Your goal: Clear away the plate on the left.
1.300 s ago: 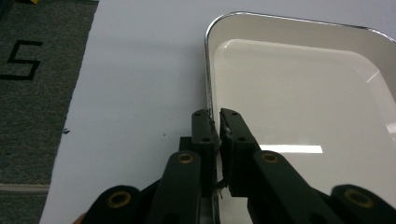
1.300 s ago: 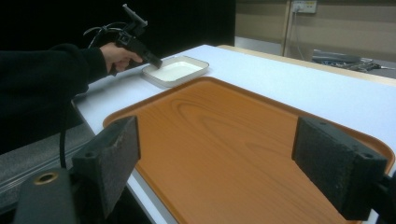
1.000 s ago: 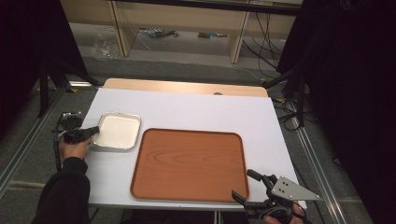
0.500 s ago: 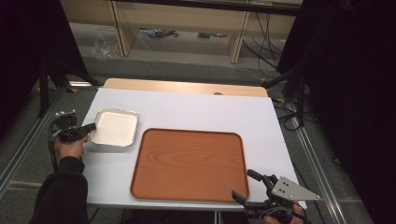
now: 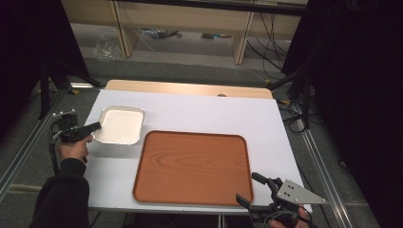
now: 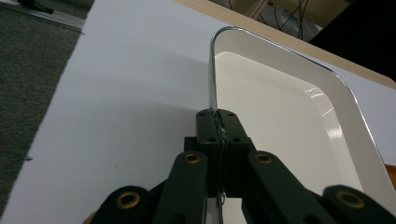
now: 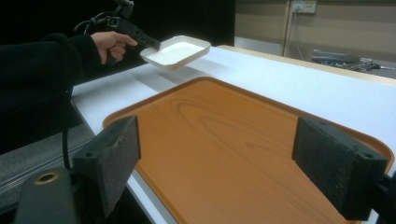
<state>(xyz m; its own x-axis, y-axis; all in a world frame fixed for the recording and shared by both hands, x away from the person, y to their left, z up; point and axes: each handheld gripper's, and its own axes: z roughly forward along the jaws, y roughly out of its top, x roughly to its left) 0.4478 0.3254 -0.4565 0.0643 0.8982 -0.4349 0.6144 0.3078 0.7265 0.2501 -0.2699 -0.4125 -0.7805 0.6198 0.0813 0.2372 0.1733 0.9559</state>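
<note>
A white rectangular dish (image 5: 119,124) with a metal rim hangs just above the white table at the left, casting a shadow below it. My left gripper (image 5: 97,126) is shut on the dish's near-left rim; in the left gripper view the jaws (image 6: 217,114) pinch the thin edge of the dish (image 6: 271,107). A brown wood-grain tray (image 5: 192,166) lies flat in the middle. My right gripper (image 5: 248,187) stands open at the tray's front right corner, nothing between its pads (image 7: 114,154). The right gripper view shows the tray (image 7: 224,140) and the raised dish (image 7: 175,50) beyond.
The white tabletop (image 5: 199,111) ends in a wooden strip (image 5: 190,89) at the far edge. Metal rails run along both sides of the table. Shelves and cables lie on the floor beyond.
The left gripper has lifted the white dish off the table and drawn it slightly left. The right gripper has stayed where it was.
</note>
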